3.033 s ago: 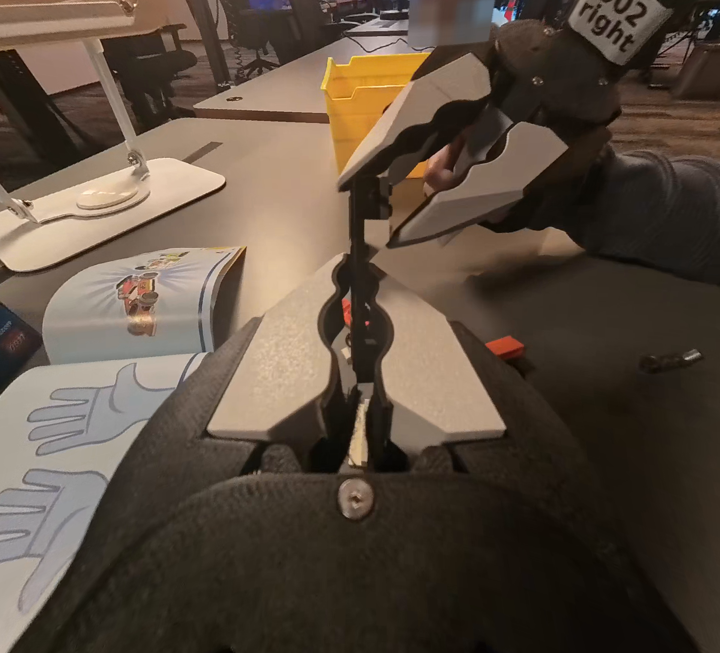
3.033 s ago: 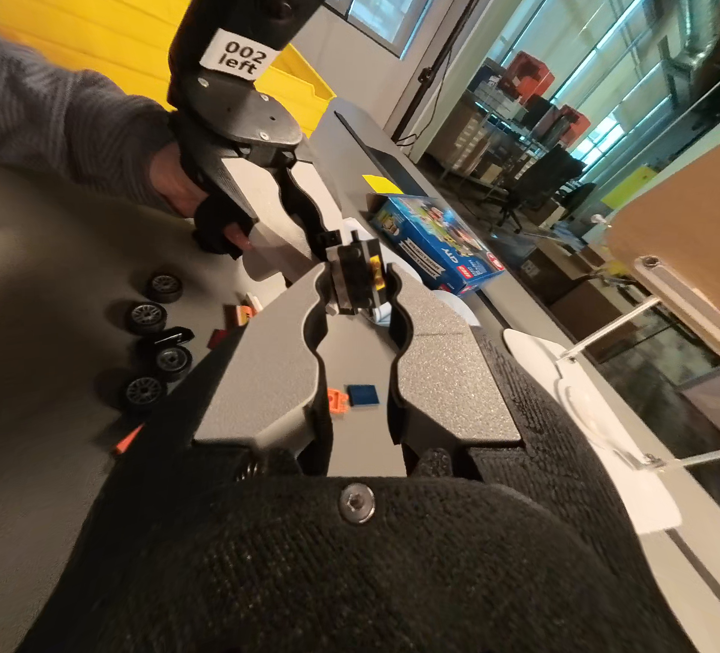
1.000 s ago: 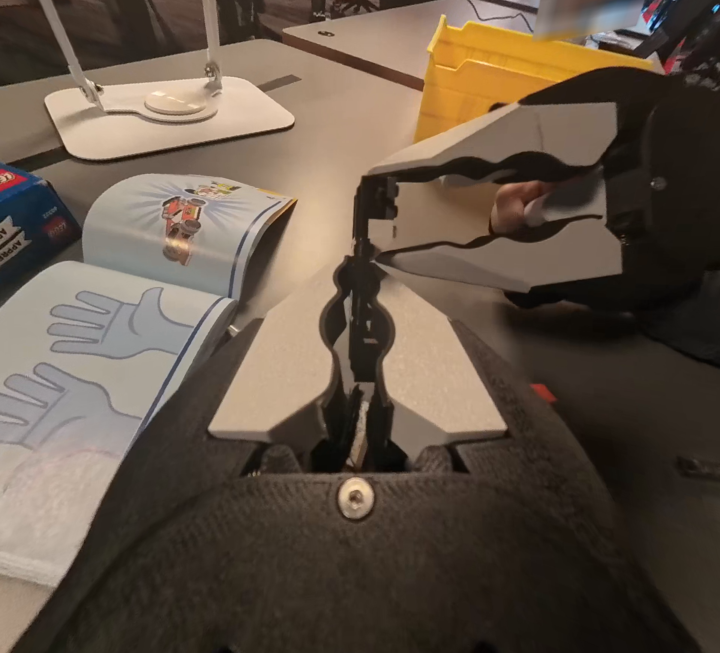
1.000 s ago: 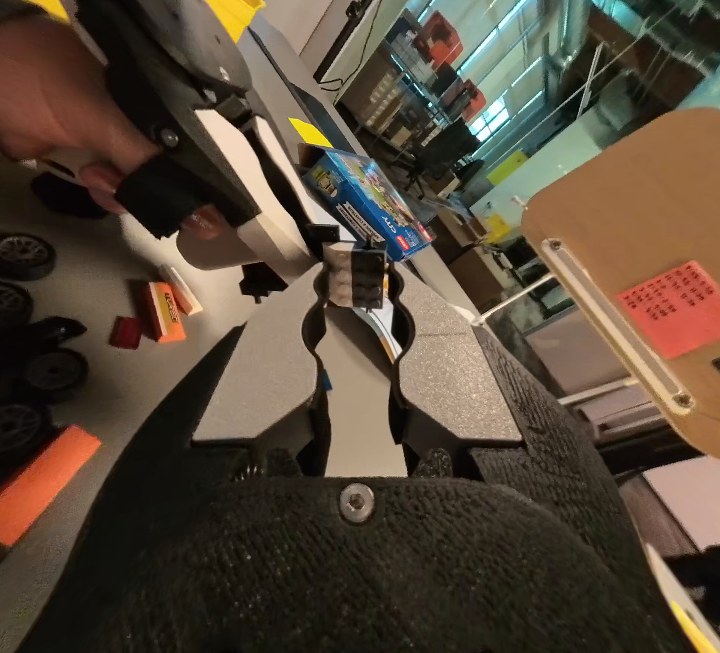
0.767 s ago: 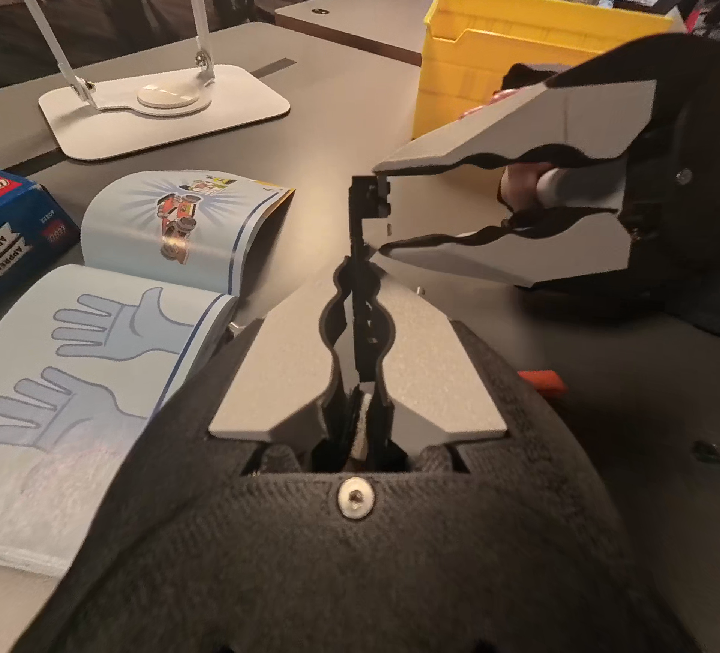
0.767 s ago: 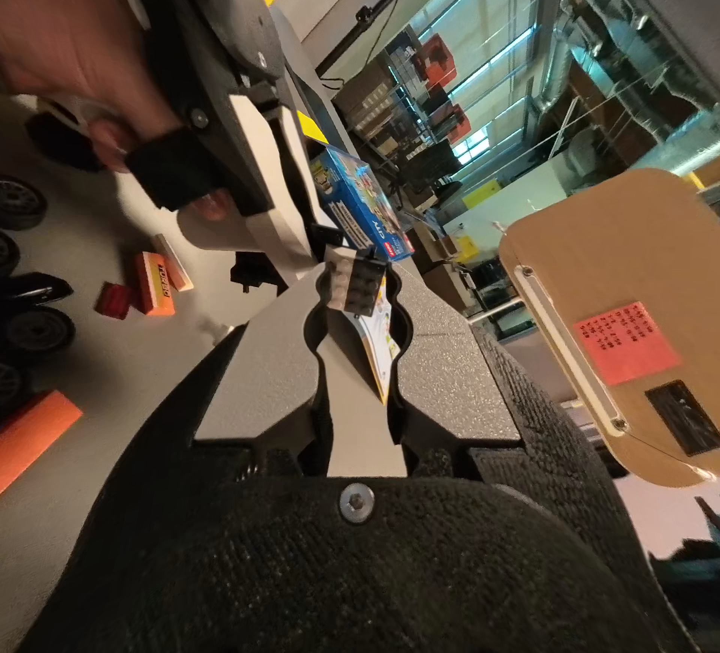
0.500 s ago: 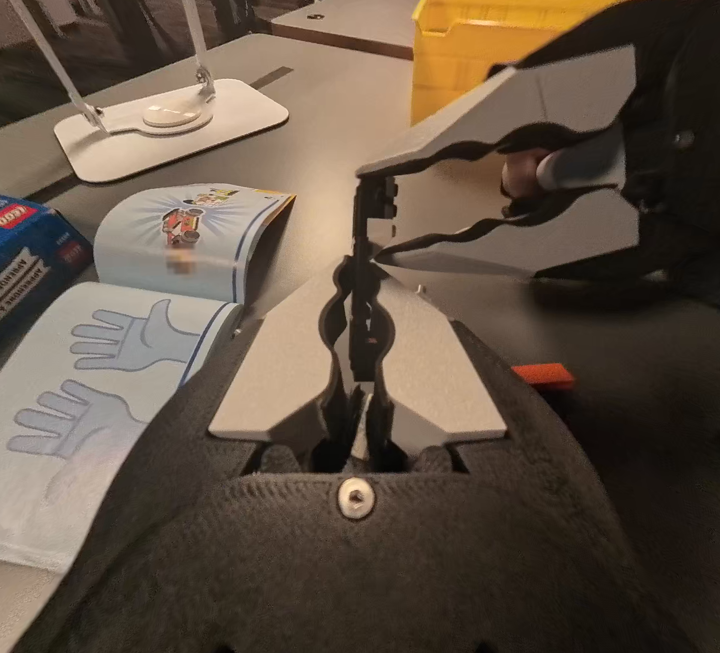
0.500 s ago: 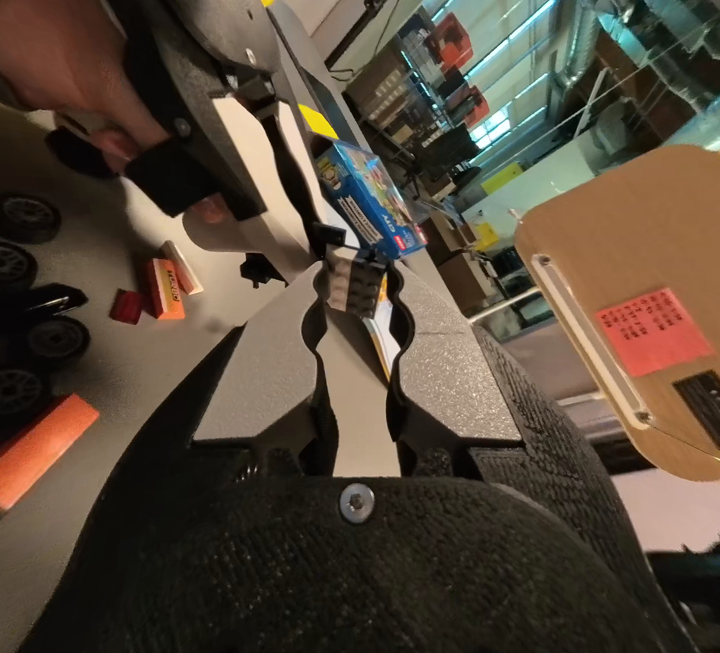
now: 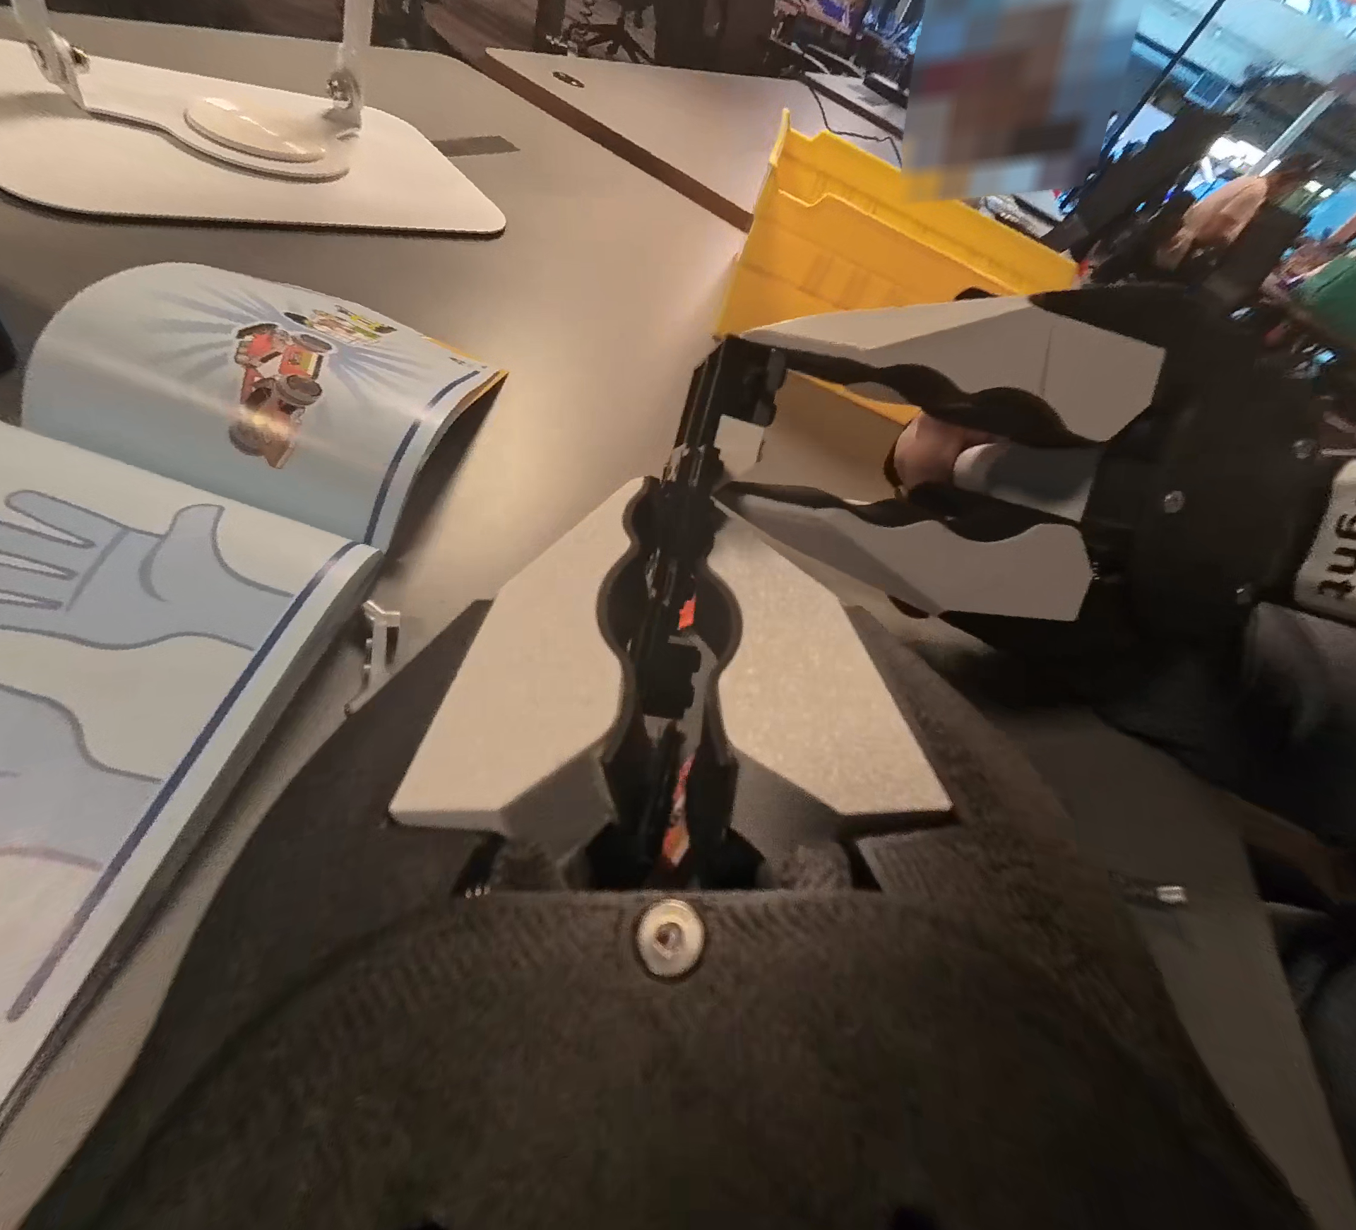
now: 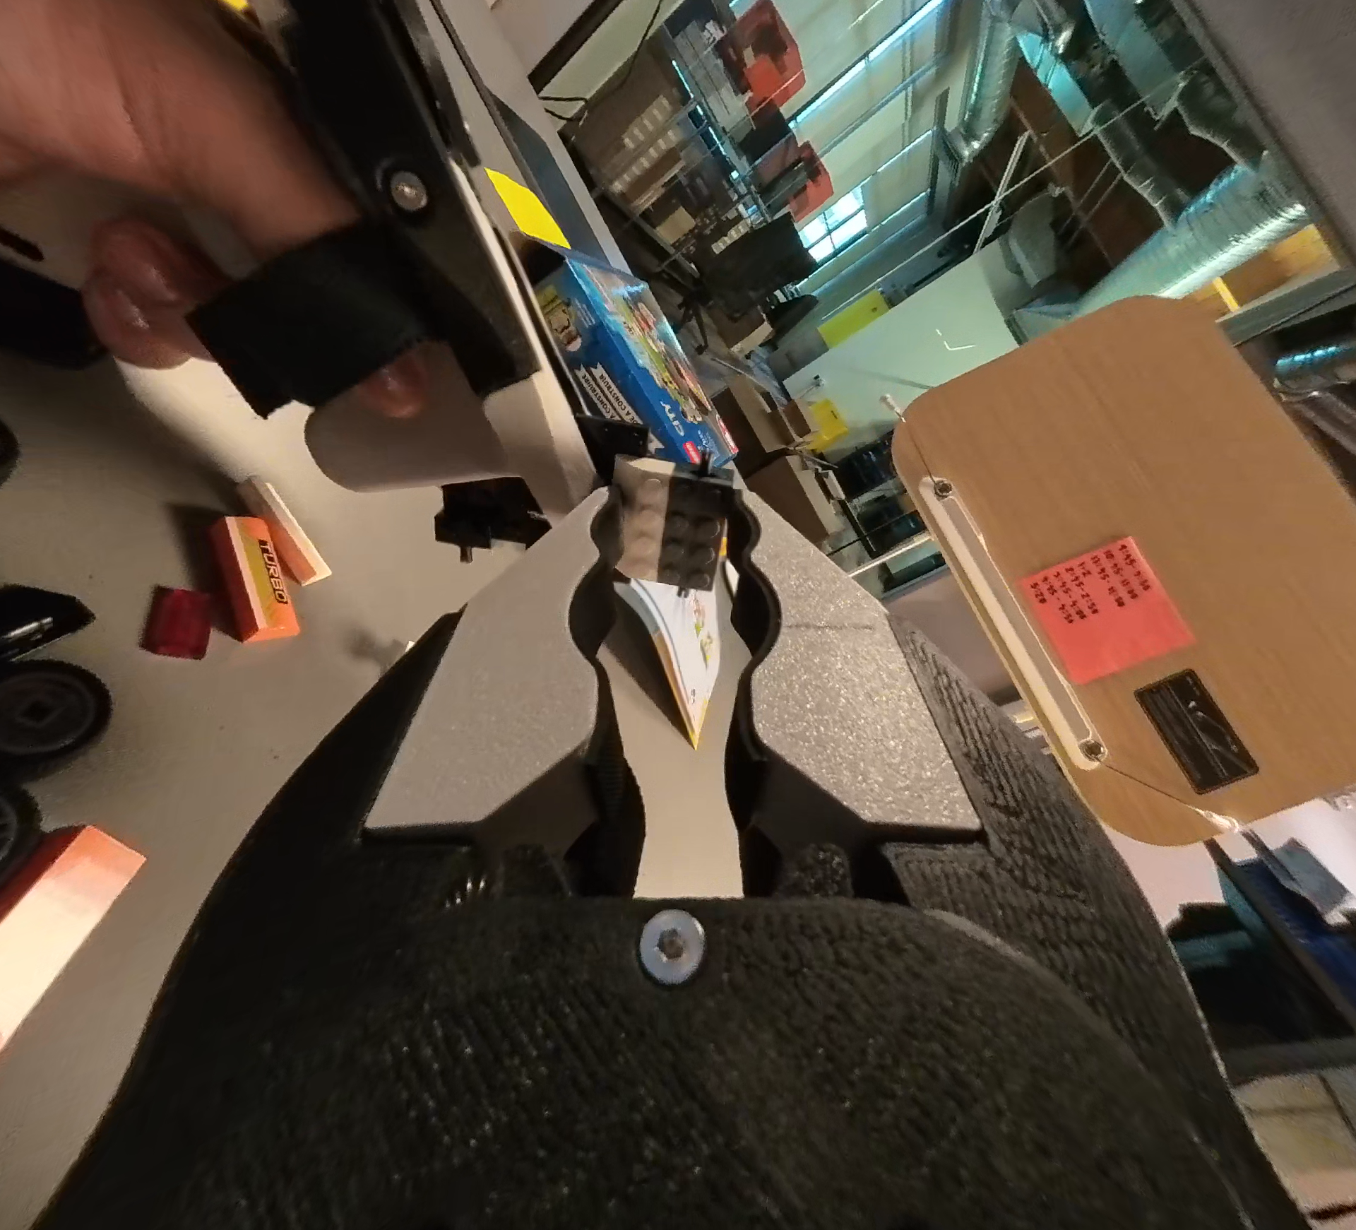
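My left gripper (image 9: 679, 497) is shut on a thin black brick assembly (image 9: 671, 615), seen edge on, which runs up out of its jaws. My right gripper (image 9: 723, 420) comes in from the right and grips the upper end of that assembly. In the right wrist view my right gripper (image 10: 671, 519) is shut on a grey and black studded plate (image 10: 675, 527), both pads pressed on its sides. The left gripper's fingers (image 10: 411, 446) reach in from the upper left, their tip right at the plate's top edge. Both grippers are held above the grey table (image 9: 587, 284).
An open booklet (image 9: 220, 402), a white lamp base (image 9: 257, 167) and a yellow bin (image 9: 844, 240) lie ahead. A blue box (image 10: 631, 351), orange tiles (image 10: 257, 578), a red piece (image 10: 176, 622), a black piece (image 10: 484, 519) and wheels (image 10: 44, 710) are on the table. A wooden lamp head (image 10: 1137, 534) hangs to the right.
Both grippers have tilted and shifted together with the assembly held between them. Each grasp has stayed shut on it; the right gripper now lies more level.
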Action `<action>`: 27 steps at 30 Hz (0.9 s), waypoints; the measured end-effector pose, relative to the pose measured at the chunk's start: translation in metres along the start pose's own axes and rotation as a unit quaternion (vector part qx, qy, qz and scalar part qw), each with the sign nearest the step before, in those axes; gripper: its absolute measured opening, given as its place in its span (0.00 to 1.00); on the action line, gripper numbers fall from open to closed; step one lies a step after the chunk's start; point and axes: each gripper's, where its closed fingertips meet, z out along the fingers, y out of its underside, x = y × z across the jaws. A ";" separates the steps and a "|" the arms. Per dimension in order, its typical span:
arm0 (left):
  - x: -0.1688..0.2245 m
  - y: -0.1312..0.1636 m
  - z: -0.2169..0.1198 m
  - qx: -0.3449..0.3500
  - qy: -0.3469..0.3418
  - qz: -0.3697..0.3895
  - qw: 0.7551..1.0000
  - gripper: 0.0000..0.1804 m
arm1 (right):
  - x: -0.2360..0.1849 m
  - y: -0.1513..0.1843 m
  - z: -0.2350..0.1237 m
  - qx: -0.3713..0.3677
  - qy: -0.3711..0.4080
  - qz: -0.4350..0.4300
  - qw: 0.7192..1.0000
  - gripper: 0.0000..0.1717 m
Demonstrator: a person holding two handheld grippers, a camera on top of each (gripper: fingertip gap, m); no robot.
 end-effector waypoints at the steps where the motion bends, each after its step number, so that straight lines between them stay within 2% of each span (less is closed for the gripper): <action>1: 0.001 -0.001 0.000 0.003 0.005 -0.009 1.000 0.02 | 0.000 0.000 0.000 -0.003 -0.001 0.004 1.000 0.15; 6: 0.003 -0.003 0.001 0.018 0.024 -0.058 0.998 0.02 | 0.004 -0.010 -0.001 -0.024 0.018 -0.026 0.999 0.16; 7: 0.005 -0.004 0.001 0.025 0.038 -0.082 0.996 0.03 | 0.014 -0.013 -0.005 -0.031 0.051 -0.041 0.997 0.00; 8: 0.022 -0.003 0.002 0.021 0.100 -0.121 0.987 0.01 | 0.030 -0.006 -0.006 -0.045 0.100 -0.085 0.990 0.00; 9: 0.037 0.007 0.009 0.001 0.132 -0.154 0.979 0.01 | 0.037 0.002 -0.003 -0.058 0.100 -0.071 0.991 0.00; 10: 0.045 0.018 0.017 -0.027 0.117 -0.127 0.985 0.01 | 0.038 0.000 -0.005 -0.027 0.082 -0.014 0.996 0.00; 12: 0.044 0.019 0.023 -0.038 0.065 -0.042 0.996 0.02 | 0.041 0.010 -0.011 -0.025 0.068 0.045 0.996 0.00; 15: 0.027 0.018 0.019 -0.027 0.045 -0.087 0.995 0.01 | 0.038 0.014 -0.012 0.007 0.033 0.132 0.991 0.00; 17: 0.009 0.011 0.012 -0.006 0.013 -0.085 0.996 0.02 | 0.042 0.015 -0.012 0.024 0.013 0.193 0.981 0.00; 22: -0.008 -0.003 0.001 0.032 -0.035 -0.045 0.998 0.02 | 0.028 0.019 -0.006 0.039 -0.075 0.336 0.938 0.15; 25: -0.015 -0.006 -0.003 0.037 -0.049 -0.046 0.997 0.02 | 0.023 0.023 -0.003 0.031 -0.093 0.353 0.930 0.20; 27: -0.025 -0.004 -0.009 0.015 -0.063 -0.041 0.997 0.02 | 0.017 0.028 -0.004 0.016 -0.121 0.355 0.927 0.21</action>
